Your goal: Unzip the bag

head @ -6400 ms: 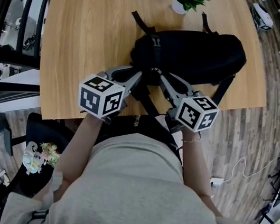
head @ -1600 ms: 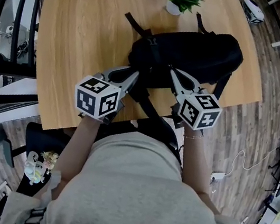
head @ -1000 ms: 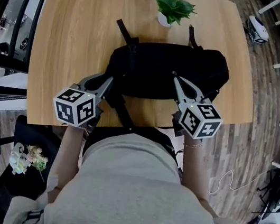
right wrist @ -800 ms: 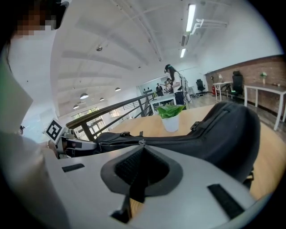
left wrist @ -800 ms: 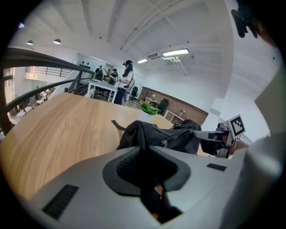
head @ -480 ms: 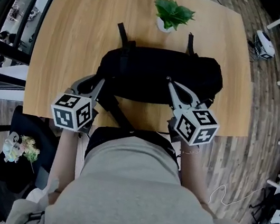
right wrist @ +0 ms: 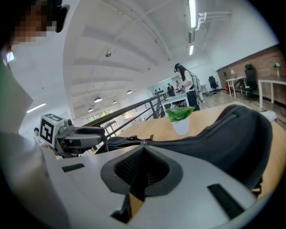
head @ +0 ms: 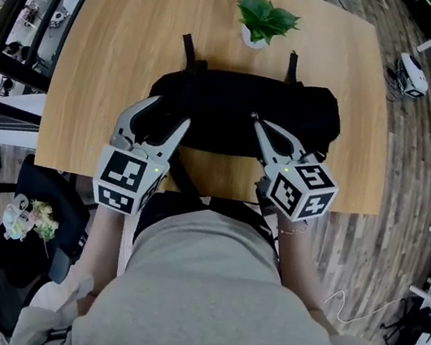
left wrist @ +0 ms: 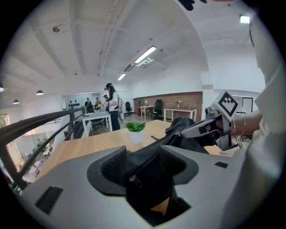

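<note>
Right gripper (right wrist: pixel 143 150) has its jaws squeezed together, pinching a small silvery zip pull (right wrist: pixel 143 142) right at the tips. A long black fabric bag (right wrist: pixel 223 134) stretches off right across the light wooden worktop (right wrist: pixel 156 129). There's a small green plant in a white pot (right wrist: pixel 181 120) behind it.

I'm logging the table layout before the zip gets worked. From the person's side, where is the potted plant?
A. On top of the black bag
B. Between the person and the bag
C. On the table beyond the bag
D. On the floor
C: the head view shows the potted plant standing on the table on the far side of the black bag, clear of it.
</note>
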Demonstrator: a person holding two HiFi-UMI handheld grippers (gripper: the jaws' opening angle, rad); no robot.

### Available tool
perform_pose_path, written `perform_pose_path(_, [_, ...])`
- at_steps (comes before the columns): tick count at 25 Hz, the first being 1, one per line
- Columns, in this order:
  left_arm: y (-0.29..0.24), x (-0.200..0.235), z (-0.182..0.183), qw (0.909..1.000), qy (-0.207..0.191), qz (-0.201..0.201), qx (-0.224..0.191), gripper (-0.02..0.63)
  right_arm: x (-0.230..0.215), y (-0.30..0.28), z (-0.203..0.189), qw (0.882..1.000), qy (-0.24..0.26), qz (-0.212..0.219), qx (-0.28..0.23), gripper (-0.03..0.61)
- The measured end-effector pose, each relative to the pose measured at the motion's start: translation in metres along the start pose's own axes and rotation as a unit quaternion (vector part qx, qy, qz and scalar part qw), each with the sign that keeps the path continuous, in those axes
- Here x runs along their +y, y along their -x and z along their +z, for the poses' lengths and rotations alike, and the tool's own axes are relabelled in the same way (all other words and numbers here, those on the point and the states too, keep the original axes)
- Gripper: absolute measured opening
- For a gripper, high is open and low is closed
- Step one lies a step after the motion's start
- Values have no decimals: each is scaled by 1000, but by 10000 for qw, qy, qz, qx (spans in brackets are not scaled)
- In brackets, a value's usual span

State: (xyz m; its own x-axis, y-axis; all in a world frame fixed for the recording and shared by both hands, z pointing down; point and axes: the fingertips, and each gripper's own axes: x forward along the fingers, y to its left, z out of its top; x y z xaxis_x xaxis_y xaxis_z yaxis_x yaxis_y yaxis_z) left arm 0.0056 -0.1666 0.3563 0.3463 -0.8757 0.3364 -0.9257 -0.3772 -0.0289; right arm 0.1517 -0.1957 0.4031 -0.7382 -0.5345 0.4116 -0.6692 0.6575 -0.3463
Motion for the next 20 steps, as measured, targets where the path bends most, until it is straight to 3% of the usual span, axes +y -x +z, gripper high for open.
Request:
perform_pose_path(5, [-34,-48,21,9974,-273,-653,-110,236,1,1,3,10000,51,78,-17,11])
perform_pose_path(11, [-65,-78,11,9900,-831,-1114,238,235,4,3,8,9999,107,120,-17,9])
perform_pose_path(15, [-77,-90,1,9825,-1345,-1193,484,222,5,7,8,9998,142,107,-16,9])
perform_pose_path(20, [-86,-92,-6,9833,-1347,-1069,588,111,5,9,5,9998,195,49,4,9])
